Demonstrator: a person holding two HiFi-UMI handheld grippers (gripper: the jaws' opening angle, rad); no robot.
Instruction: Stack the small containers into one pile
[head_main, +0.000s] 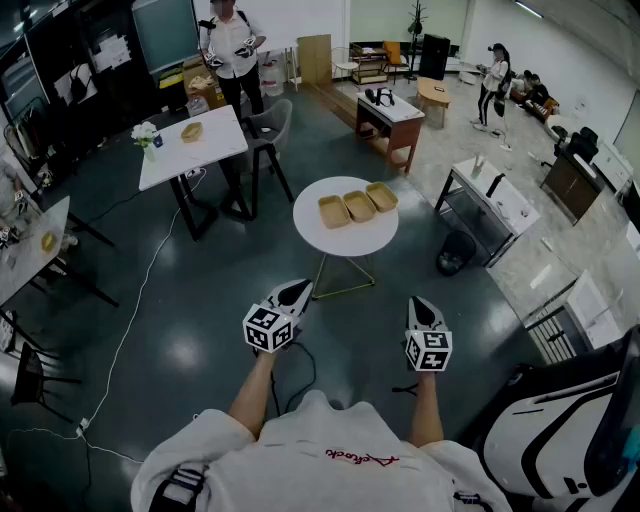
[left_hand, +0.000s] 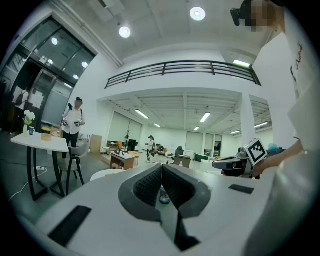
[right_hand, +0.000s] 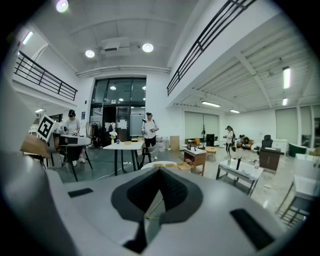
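**Tool state.** The left gripper (left_hand: 161, 174) has its jaws pressed together with nothing between them. The right gripper (right_hand: 158, 192) is likewise fully closed and empty. In the head view both are held low, at lower centre of the frame, pointing forward.

**Work location.** The three shallow tan rectangular containers (head_main: 359, 206) lie side by side in a row on the round white table (head_main: 345, 240), at centre frame, well apart from both grippers. None is stacked yet.

**Procedure (recommended).**
1. Close the distance to the table before reaching; the containers appear out of reach from this position.
2. Spread the jaws of one gripper ahead of contact.
3. Pinch the end container (head_main: 381, 197) by one wall, lift it clear, and lower it squarely into the middle container.
4. Brace the receiving container with the other gripper, since these light trays will probably slide.
5. Repeat with the left-end container (head_main: 334, 211).
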